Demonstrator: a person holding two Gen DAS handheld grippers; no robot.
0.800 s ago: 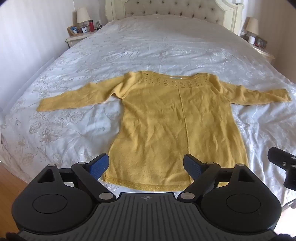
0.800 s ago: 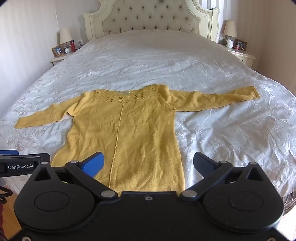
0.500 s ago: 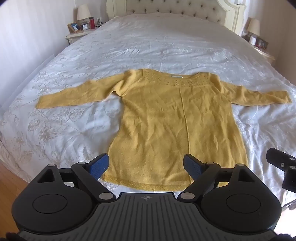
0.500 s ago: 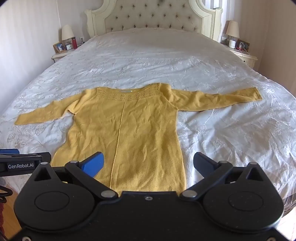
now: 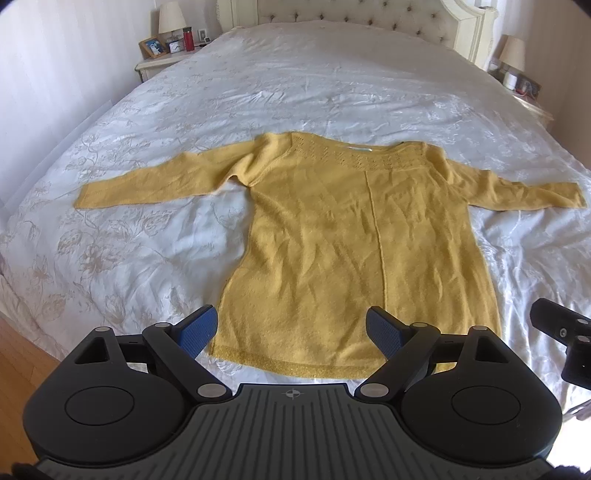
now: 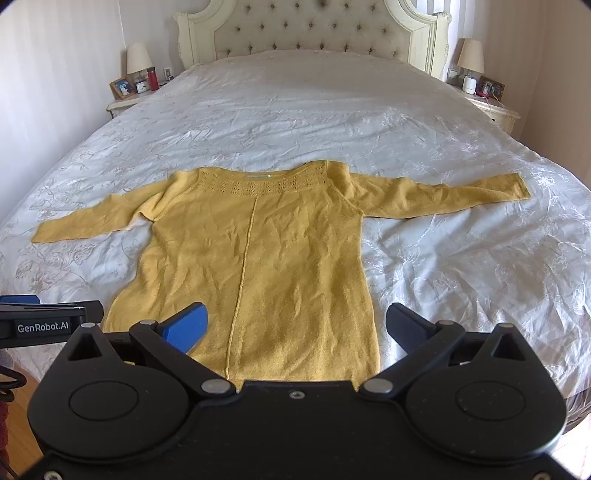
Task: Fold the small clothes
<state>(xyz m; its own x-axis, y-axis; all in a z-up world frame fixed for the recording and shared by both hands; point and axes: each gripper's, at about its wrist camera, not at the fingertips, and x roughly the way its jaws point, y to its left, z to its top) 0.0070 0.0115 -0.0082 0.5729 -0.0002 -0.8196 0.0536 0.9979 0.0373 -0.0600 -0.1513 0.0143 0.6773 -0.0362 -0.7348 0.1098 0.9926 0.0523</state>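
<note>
A mustard-yellow knit sweater (image 5: 351,236) lies flat on the white bedspread (image 5: 147,236), both sleeves spread out sideways and the hem toward me. It also shows in the right wrist view (image 6: 258,258). My left gripper (image 5: 291,328) is open and empty, hovering just above the hem's left half. My right gripper (image 6: 295,325) is open and empty, hovering above the hem's right half. The right gripper's body shows at the right edge of the left wrist view (image 5: 561,332).
The bed's tufted headboard (image 6: 314,29) stands at the far end. A nightstand (image 6: 129,99) with a lamp, frame and red bottle is at the back left, another nightstand (image 6: 491,103) at the back right. Wooden floor (image 5: 18,362) lies beyond the near left bed edge.
Both grippers have shifted slightly, so the sweater sits a little lower and closer in both views. Both stay open and the sweater has not moved.
</note>
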